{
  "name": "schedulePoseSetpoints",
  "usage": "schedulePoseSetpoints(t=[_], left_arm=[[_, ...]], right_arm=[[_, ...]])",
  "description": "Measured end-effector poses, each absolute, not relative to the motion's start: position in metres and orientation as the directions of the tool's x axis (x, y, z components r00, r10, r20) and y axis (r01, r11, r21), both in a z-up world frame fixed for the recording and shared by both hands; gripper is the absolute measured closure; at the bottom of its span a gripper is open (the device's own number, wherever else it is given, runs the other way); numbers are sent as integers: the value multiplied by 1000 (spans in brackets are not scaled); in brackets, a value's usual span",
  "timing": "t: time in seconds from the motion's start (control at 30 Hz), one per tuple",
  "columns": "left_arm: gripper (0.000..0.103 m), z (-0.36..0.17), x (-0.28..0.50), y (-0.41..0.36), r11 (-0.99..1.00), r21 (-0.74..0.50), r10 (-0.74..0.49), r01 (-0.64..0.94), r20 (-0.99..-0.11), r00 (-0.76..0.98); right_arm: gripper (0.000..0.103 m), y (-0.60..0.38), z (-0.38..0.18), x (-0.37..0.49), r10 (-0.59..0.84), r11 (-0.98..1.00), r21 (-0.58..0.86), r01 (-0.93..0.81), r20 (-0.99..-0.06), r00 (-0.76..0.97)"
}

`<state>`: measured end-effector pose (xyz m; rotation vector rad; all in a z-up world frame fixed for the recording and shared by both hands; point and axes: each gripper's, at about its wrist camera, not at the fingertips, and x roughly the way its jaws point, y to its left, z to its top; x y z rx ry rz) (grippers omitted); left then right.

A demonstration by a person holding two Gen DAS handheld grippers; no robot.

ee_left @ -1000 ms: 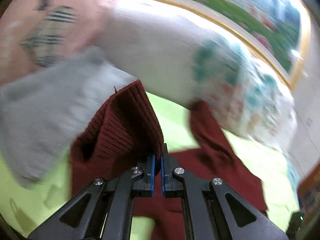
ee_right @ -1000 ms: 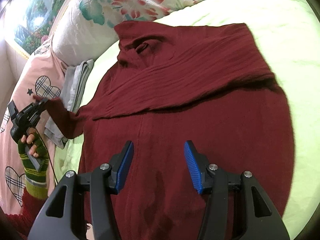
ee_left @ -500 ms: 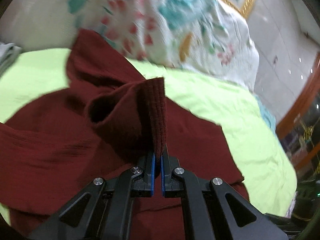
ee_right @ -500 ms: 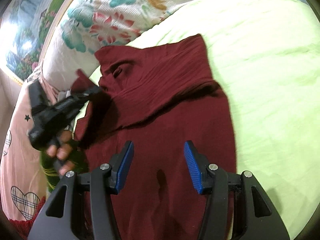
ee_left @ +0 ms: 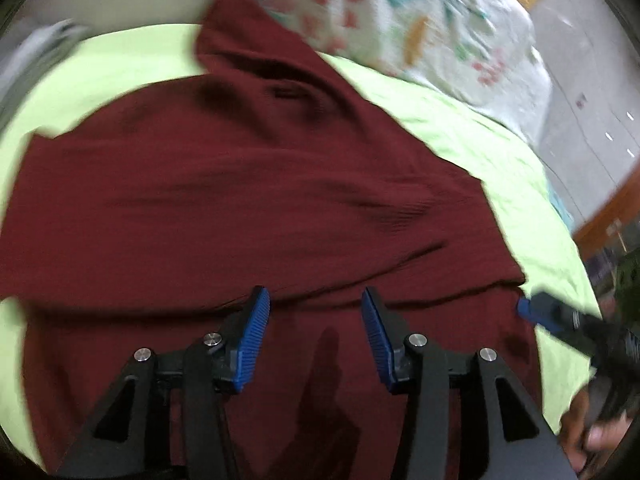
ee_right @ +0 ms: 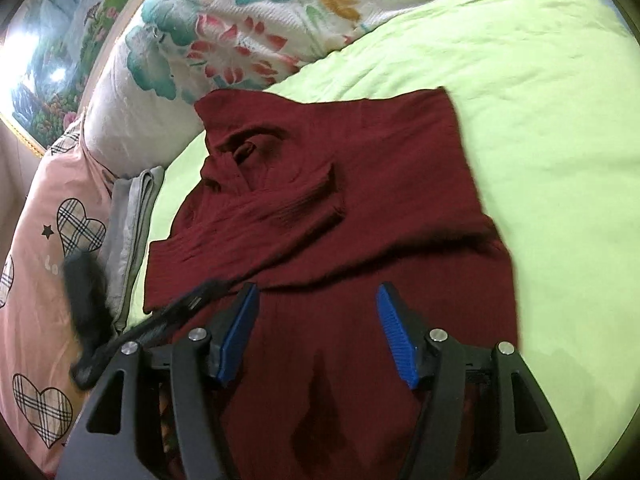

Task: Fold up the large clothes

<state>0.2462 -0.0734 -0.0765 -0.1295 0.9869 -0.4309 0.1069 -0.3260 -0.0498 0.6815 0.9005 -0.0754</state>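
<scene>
A dark red knitted sweater (ee_right: 360,216) lies flat on the light green bed sheet (ee_right: 540,100), with both sleeves folded across its chest; it also shows in the left wrist view (ee_left: 240,184). My left gripper (ee_left: 314,320) is open and empty above the sweater's lower body. My right gripper (ee_right: 318,316) is open and empty above the sweater's lower part. The right gripper's blue tip (ee_left: 528,310) shows at the right edge of the left wrist view. The left gripper shows blurred at the left of the right wrist view (ee_right: 160,320).
A floral quilt (ee_right: 240,40) lies along the head of the bed. A folded grey garment (ee_right: 132,232) and a pink bedcover with plaid hearts (ee_right: 52,248) lie to the left. A wooden edge (ee_left: 608,212) stands beyond the bed's right side.
My left gripper carried the sweater's sleeve cuff across the chest, let it go and opened. The sleeve now lies folded over the sweater. My right gripper stayed open.
</scene>
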Motion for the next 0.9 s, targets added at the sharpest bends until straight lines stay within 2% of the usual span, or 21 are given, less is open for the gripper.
schedulePoseSetpoints(t=[0.1, 0.2, 0.3, 0.4, 0.47, 0.53, 0.57, 0.73, 0.83, 0.9], left_arm=[[54, -74, 236, -15, 956, -257, -292, 143, -782, 550], [54, -78, 232, 41, 962, -272, -213, -11, -777, 592], [54, -92, 235, 72, 962, -257, -158, -92, -799, 580], [55, -106, 242, 82, 949, -293, -185, -113, -812, 554], [54, -105, 247, 75, 956, -272, -169, -107, -813, 558], [54, -100, 253, 72, 959, -264, -162, -106, -813, 560], [55, -98, 255, 73, 958, -267, -163, -105, -809, 565], [55, -87, 277, 77, 964, -238, -129, -117, -808, 575], [55, -91, 279, 79, 964, -236, -127, -121, -812, 570], [54, -94, 279, 78, 968, -220, -113, -123, -814, 570]], right_arm=[[41, -329, -54, 130, 212, 788, 516, 337, -740, 638], [41, -334, -60, 157, 177, 800, 484, 354, -755, 632], [41, -340, -73, 183, 129, 815, 430, 388, -787, 603], [41, -342, -92, 211, 129, 820, 410, 400, -813, 567], [42, -338, -97, 221, 125, 836, 397, 380, -811, 572], [93, -333, -96, 229, 133, 852, 385, 354, -814, 566], [100, -333, -94, 231, 163, 846, 407, 346, -813, 559], [100, -358, -42, 196, 97, 820, 454, 349, -711, 697], [100, -375, -39, 184, 54, 812, 439, 384, -712, 700], [100, -385, -55, 182, 65, 801, 436, 411, -745, 664]])
